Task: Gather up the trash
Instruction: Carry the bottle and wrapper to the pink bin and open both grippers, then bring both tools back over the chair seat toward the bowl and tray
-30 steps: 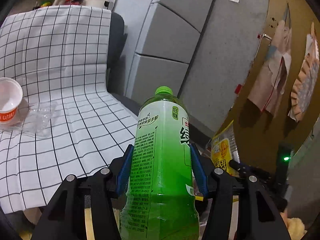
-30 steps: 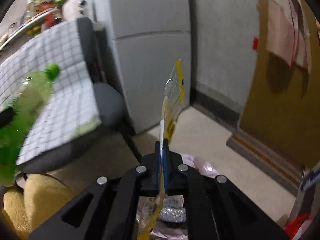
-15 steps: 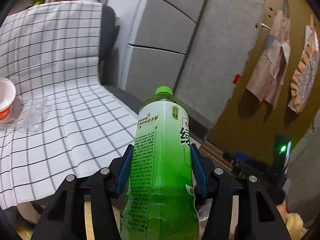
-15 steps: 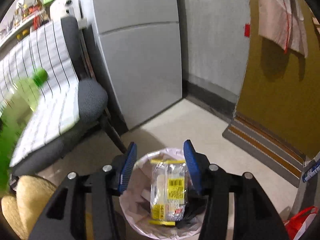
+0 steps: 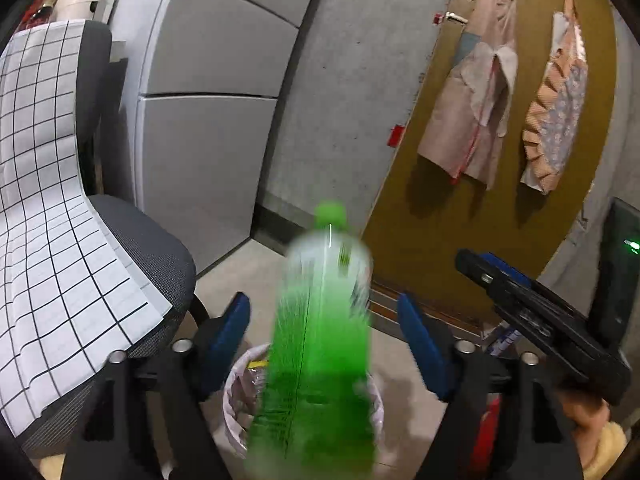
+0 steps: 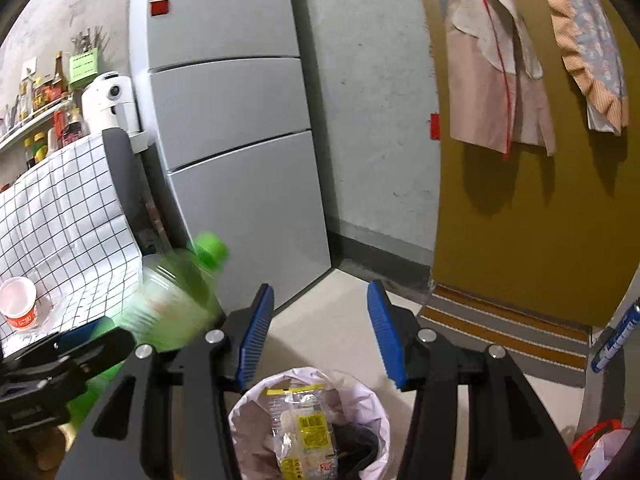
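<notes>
A green drink bottle point(image 5: 320, 352), blurred, stands between the blue pads point(image 5: 230, 332) of my left gripper point(image 5: 322, 312). Its jaws are opening and gaps show on both sides of the bottle. Right under it is a bin with a white liner point(image 5: 236, 384). In the right wrist view my right gripper point(image 6: 320, 320) is open and holds nothing, above the same bin point(image 6: 256, 396). A yellow snack wrapper point(image 6: 308, 428) lies inside it. The bottle point(image 6: 176, 300) and the left gripper point(image 6: 60, 360) appear at the left there. The right gripper point(image 5: 520, 300) shows in the left wrist view.
A grey chair point(image 5: 152, 252) draped with a checked cloth point(image 5: 48, 260) stands left of the bin; a paper cup point(image 6: 18, 308) sits on the cloth. A grey fridge point(image 6: 240, 140) is behind. Garments hang on a brown door point(image 6: 520, 220). A red bag point(image 6: 596, 436) lies at the lower right.
The left gripper swung right over the bin and its jaws parted off the bottle, now blurred. The right gripper opened, dropped the yellow wrapper into the bin, and rose.
</notes>
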